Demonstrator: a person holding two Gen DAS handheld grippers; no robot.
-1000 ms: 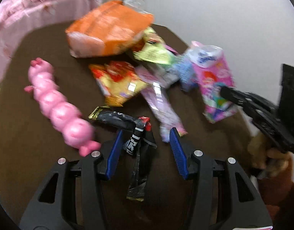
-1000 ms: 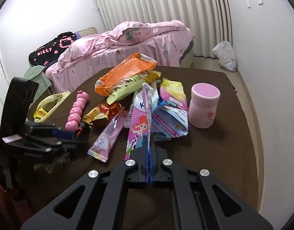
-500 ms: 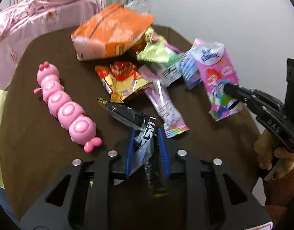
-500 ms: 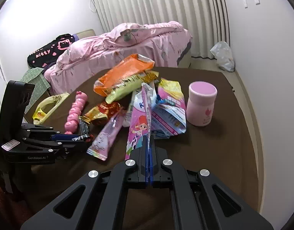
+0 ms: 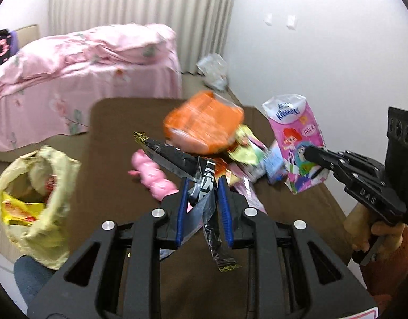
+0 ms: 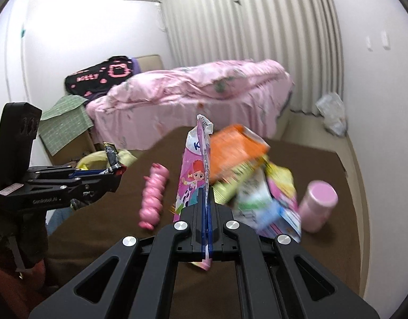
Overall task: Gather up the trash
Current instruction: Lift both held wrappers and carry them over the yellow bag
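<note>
Left gripper (image 5: 202, 186) narrow, clamping black wrapper (image 5: 174, 158); right gripper (image 6: 206, 199) fully closed on pink tissue pack (image 6: 194, 170), pack's top toward 12 o'clock.

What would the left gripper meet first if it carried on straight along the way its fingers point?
Probably the orange snack bag atop the wrapper pile, just beyond the black wrapper that the left gripper holds; depth is unclear, and it might pass above.

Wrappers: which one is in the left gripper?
The black wrapper, pinched between the left gripper's blue fingers and lifted off the table. The pink Kleenex pack is in the right gripper; the orange bag lies loose.
</note>
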